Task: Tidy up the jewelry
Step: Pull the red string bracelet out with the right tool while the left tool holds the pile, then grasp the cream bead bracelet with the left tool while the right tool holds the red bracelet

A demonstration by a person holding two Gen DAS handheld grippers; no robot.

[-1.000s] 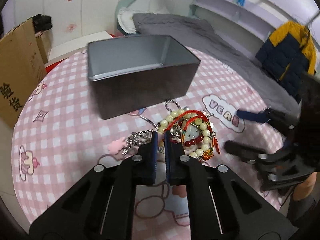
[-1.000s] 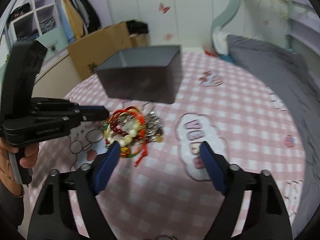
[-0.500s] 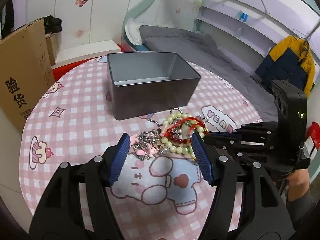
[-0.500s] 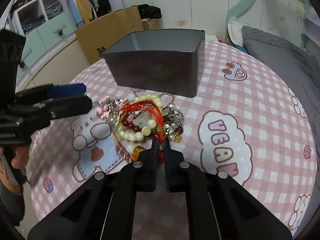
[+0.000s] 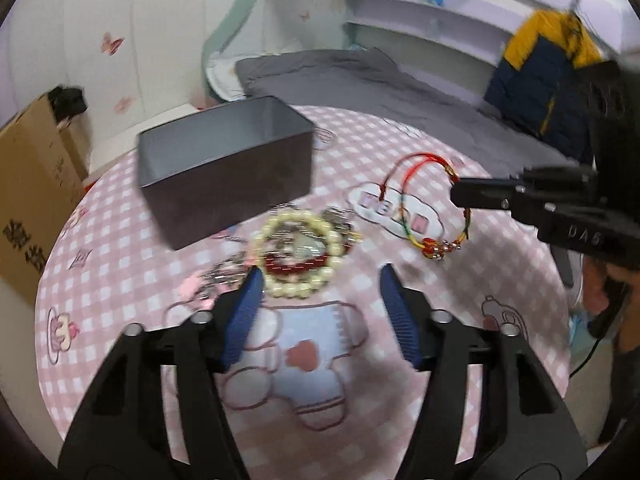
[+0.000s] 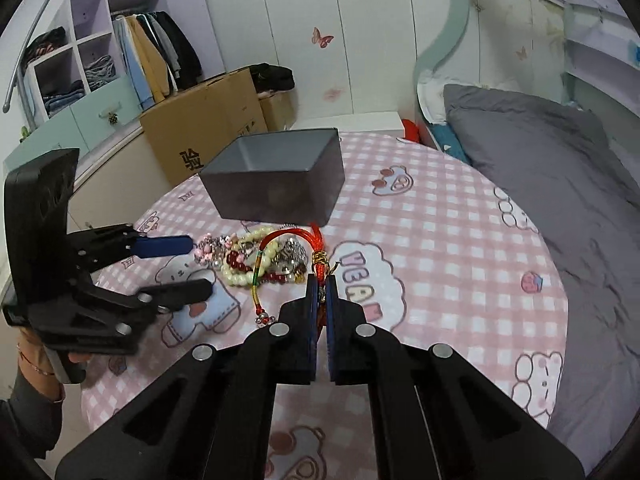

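Observation:
A heap of jewelry lies on the pink checked table in front of an open grey tin box. In it I make out a cream bead bracelet, dark red beads and silver chains with a pink charm. My right gripper is shut on a red cord bracelet. In the left wrist view that red cord bracelet hangs in the air to the right of the heap from the right gripper. My left gripper is closing, with only tablecloth between its jaws, just short of the heap.
A cardboard box stands beyond the table's far left edge. A bed with a grey blanket runs along the right. A yellow and navy jacket hangs at the far right. The grey tin box sits behind the heap.
The right gripper shut on the red cord bracelet and lifted it up and away from the heap. The left gripper went from shut to open and drew back from the heap.

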